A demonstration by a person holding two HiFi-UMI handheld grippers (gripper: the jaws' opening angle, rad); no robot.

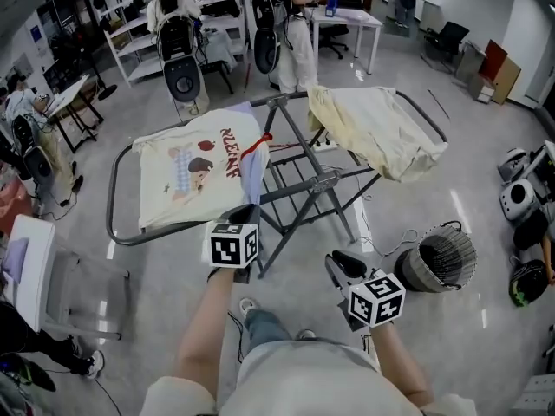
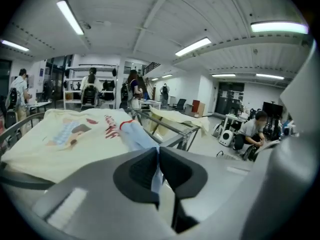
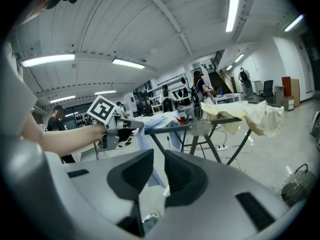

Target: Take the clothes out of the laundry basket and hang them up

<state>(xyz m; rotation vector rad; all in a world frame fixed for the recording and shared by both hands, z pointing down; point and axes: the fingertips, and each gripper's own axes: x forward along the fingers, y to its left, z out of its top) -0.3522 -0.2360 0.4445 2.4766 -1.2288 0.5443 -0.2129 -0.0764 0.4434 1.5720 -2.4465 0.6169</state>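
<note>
Pinching a light blue garment with a red trim [image 2: 134, 133], the left claw [image 2: 157, 151] had its two dark pads closed tight on the cloth, a fold of it squeezed in the narrow slit between them. The garment ran from the claw up onto the grey metal folding drying rack [image 1: 299, 189], where it lay draped along the inner edge of the rack's left wing, its red-trimmed end near the middle hinge. Just beside it, and partly under its edge, a cream T-shirt with red lettering and a cartoon print [image 1: 186, 176] was spread flat over the same left wing. A pale yellow crumpled garment [image 1: 377, 124] hung over the right wing, well apart from the blue one, with bare rack bars between them.

The right claw [image 3: 159, 156] was held lower and to the right of the left one, short of the rack, pointing towards it. Its jaws stood slightly apart with a narrow gap, and nothing sat between them; the blue cloth seen through the gap hung farther off, at the rack.

A dark round woven laundry basket [image 1: 442, 258] stood on the glossy grey floor [image 1: 147, 267] to the right of the rack, near the right claw but apart from it. What lay inside the basket could not be made out.
</note>
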